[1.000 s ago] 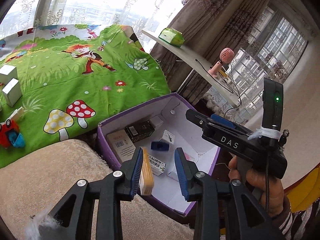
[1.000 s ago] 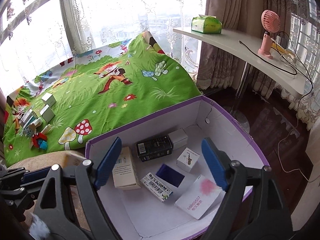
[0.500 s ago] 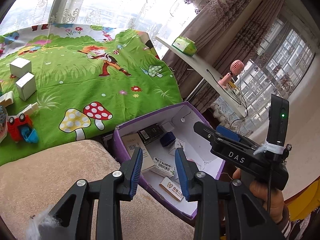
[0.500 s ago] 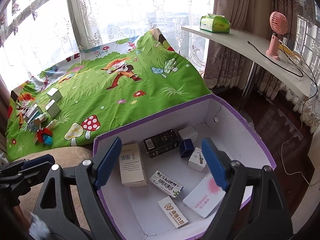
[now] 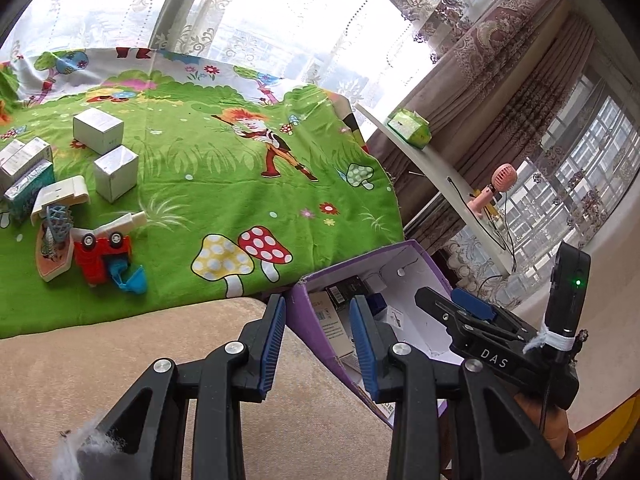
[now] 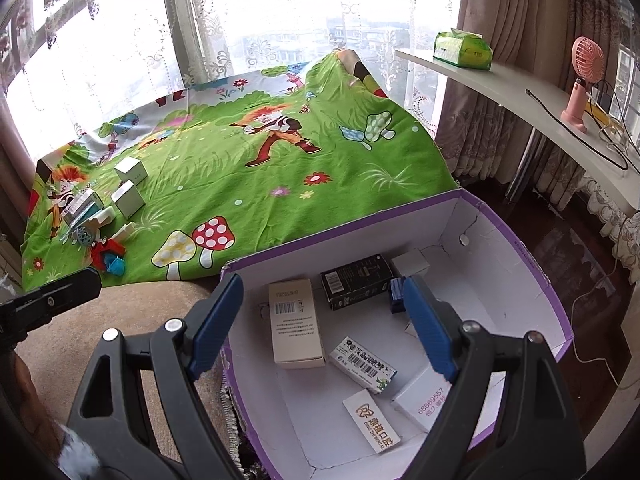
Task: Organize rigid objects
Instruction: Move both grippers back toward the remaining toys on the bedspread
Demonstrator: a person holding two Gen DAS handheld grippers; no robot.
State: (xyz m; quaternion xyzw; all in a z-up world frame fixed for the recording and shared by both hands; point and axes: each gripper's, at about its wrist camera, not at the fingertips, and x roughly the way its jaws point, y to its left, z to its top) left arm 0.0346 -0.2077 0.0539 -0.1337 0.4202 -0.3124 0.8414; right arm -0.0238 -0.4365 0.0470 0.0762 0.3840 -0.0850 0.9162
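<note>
A purple box (image 6: pixel 360 240) with white walls stands between the beige cushion and the floor. Inside it lie a cream carton (image 6: pixel 294 320), a black carton (image 6: pixel 358 282), a small blue box (image 6: pixel 397 294), a barcode packet (image 6: pixel 362 364) and a white card box with an orange logo (image 6: pixel 372 420). My right gripper (image 6: pixel 323 284) hangs wide open above them, holding nothing. My left gripper (image 5: pixel 317 304) is over the cushion at the corner of the purple box (image 5: pixel 312 320), its jaws a narrow gap apart and empty. White cubes (image 5: pixel 116 172) and a red toy truck (image 5: pixel 102 252) lie on the green cloth.
The green cartoon cloth (image 5: pixel 240 152) covers a raised surface up to the curtained window. More small cartons and a net toy (image 5: pixel 58 220) crowd its left end. A white shelf (image 6: pixel 520 96) on the right carries a tissue pack and a pink fan with cables.
The left gripper let go of a small yellow-edged box, which now lies in the purple box. It then drew back left over the cushion. The right gripper stayed open and shifted slightly.
</note>
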